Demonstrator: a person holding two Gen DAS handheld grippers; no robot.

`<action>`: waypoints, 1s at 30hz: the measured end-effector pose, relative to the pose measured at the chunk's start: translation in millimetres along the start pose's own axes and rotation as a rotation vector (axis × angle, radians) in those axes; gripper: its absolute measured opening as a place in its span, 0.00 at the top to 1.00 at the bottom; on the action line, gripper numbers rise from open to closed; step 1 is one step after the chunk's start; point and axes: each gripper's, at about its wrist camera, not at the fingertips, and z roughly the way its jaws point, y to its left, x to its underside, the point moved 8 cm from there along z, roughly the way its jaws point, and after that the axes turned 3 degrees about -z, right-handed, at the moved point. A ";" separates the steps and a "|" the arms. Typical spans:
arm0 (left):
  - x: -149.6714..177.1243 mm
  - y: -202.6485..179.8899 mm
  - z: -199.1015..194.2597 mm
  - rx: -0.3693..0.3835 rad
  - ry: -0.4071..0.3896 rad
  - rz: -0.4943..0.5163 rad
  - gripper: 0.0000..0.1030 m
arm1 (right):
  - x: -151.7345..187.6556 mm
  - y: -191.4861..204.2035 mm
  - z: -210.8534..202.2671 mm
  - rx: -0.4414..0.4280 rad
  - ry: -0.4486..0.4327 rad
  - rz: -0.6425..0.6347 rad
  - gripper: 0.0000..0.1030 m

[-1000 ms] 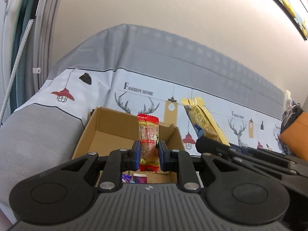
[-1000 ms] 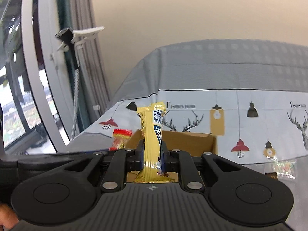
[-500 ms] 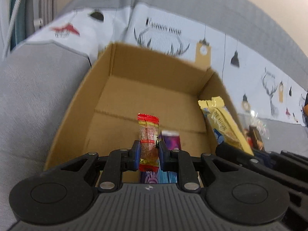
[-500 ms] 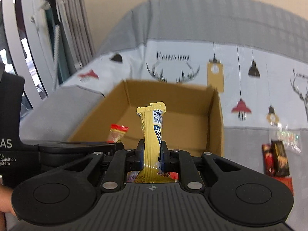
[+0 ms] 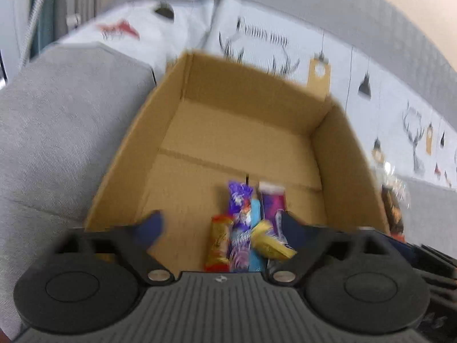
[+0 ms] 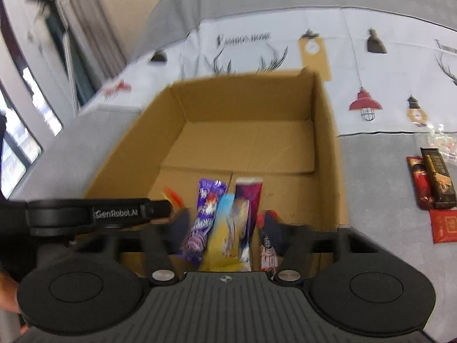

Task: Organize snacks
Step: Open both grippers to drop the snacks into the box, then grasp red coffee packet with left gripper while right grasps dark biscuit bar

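Observation:
An open cardboard box (image 5: 245, 131) (image 6: 328, 131) sits on a grey sofa. Both grippers hang over its near end. My left gripper (image 5: 221, 227) is open and empty; the red-and-gold snack (image 5: 218, 241) lies in the box beside a purple packet (image 5: 240, 200), a blue one and a magenta one (image 5: 272, 203). My right gripper (image 6: 228, 225) is open; the yellow bar (image 6: 221, 245) lies below it among the purple packet (image 6: 207, 200) and the magenta packet (image 6: 247, 197). The left gripper's body (image 6: 94, 214) shows in the right wrist view.
A printed white-and-grey cloth (image 6: 371, 65) covers the sofa back behind the box. Loose snacks lie on the seat right of the box: a dark bar (image 6: 438, 180), a red packet (image 6: 445, 225) and a clear bag (image 6: 440, 134). Curtains and a window (image 6: 17, 148) are at left.
Both grippers moved down over the box and opened. The red-and-gold snack and the yellow bar left the fingers and now lie in the box.

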 end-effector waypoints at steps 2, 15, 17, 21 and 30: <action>-3.1 -9.1 -10.9 0.030 -0.035 0.012 0.07 | -4.9 -8.5 -16.4 -0.002 -0.040 -0.005 0.37; 20.6 -135.6 -26.6 0.177 -0.121 0.162 0.07 | 10.5 -112.3 -99.6 0.142 -0.164 0.074 0.38; 27.4 -158.2 -25.3 0.198 -0.132 0.192 0.08 | 16.4 -131.3 -106.5 0.156 -0.170 0.100 0.38; 42.8 -198.2 -11.1 0.222 -0.120 0.250 0.19 | 25.4 -166.7 -113.0 0.184 -0.180 0.133 0.38; 53.8 -283.7 63.5 0.252 -0.055 0.336 0.49 | 30.7 -250.3 -82.5 0.201 -0.163 0.182 0.38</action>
